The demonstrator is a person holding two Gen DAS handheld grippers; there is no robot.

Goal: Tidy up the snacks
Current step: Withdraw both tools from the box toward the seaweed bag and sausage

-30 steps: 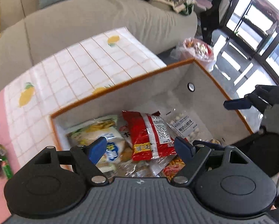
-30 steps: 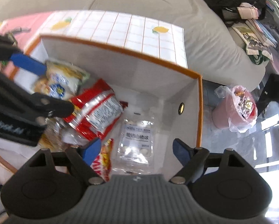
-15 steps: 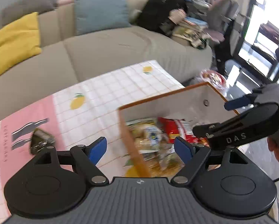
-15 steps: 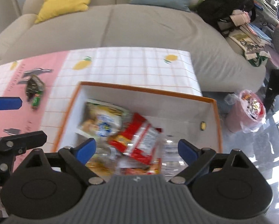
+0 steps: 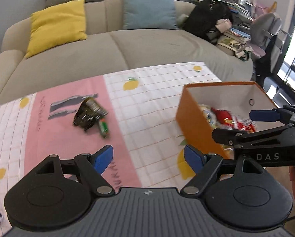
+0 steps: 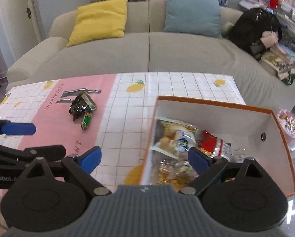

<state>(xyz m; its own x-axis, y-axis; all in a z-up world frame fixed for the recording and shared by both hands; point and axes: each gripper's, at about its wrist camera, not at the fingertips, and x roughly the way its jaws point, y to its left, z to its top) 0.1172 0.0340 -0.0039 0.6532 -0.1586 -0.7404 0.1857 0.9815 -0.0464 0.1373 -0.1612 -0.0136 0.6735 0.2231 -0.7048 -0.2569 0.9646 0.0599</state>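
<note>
Both empty, wide-open grippers, left gripper [image 5: 148,159] and right gripper [image 6: 144,159], have lifted from the orange box [image 6: 266,148], now facing the dark snack packet [image 5: 88,114] at 11 o'clock.

Yellow cushion [image 6: 100,20] and backpack [image 6: 254,29] on sofa [image 6: 147,55].

1 orange box [image 6: 281,138]; 2 loose snacks [image 6: 82,106]; 2 cushions [image 6: 100,19]

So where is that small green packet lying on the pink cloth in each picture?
Left wrist view: small green packet left of centre, beside the crumpled dark foil wrapper.
Right wrist view: left of centre, below the same wrapper.
Shared landmark: orange cardboard box, to its right.
</note>
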